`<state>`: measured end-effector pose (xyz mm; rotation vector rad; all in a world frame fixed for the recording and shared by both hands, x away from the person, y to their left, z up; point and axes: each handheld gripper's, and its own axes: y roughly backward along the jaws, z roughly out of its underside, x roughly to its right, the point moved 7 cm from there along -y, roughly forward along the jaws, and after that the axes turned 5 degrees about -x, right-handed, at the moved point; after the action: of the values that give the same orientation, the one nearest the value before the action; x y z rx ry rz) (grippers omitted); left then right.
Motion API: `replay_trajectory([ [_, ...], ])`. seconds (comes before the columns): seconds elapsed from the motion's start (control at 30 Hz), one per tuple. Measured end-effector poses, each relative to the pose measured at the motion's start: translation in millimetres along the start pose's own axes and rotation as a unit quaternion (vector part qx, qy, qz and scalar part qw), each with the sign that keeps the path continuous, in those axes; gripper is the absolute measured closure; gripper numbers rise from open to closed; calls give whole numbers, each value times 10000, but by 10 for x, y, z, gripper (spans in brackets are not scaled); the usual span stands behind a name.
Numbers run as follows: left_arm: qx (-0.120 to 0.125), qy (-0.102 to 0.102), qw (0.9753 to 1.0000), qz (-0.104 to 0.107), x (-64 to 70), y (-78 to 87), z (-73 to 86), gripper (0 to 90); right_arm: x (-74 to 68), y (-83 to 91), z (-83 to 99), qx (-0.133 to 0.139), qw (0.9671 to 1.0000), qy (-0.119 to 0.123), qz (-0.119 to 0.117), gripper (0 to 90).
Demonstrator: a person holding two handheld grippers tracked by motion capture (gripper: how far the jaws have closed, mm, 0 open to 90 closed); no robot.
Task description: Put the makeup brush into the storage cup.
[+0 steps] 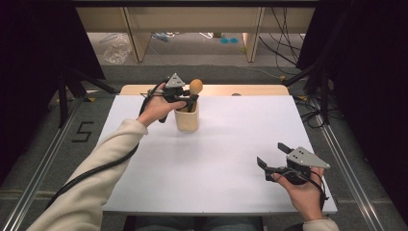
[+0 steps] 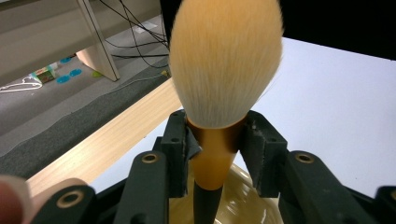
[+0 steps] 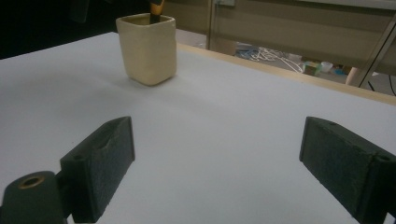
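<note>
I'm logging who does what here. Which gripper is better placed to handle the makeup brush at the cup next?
Left: the left gripper is shut on the makeup brush above the cup. The right gripper is open, far away.

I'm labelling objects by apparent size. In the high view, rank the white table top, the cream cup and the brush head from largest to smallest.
1. White table top, by far the largest.
2. Cream cup.
3. Brush head, a small ball above the cup, next to the left gripper, whose jaws clamp the brush just below it.
</note>
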<state>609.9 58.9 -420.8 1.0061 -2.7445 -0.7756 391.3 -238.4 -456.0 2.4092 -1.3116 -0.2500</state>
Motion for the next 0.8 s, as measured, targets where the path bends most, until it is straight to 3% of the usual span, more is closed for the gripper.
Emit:
replay_trajectory([
  [0.4, -26, -26, 10000, 29, 14, -13, 9, 642, 0, 0, 0, 0, 10000, 1, 6, 114],
  [0.67, -88, 59, 9999, 55, -10, -10, 38, 636, 2, -2, 5, -25, 10000, 3, -15, 113],
  [0.73, -47, 75, 10000, 43, -11, -2, 33, 609, 1, -2, 5, -28, 10000, 1, -18, 113],
  [0.8, 67, 111, 9999, 57, -14, 18, 9, 526, -3, -1, 5, -28, 10000, 1, -35, 112],
])
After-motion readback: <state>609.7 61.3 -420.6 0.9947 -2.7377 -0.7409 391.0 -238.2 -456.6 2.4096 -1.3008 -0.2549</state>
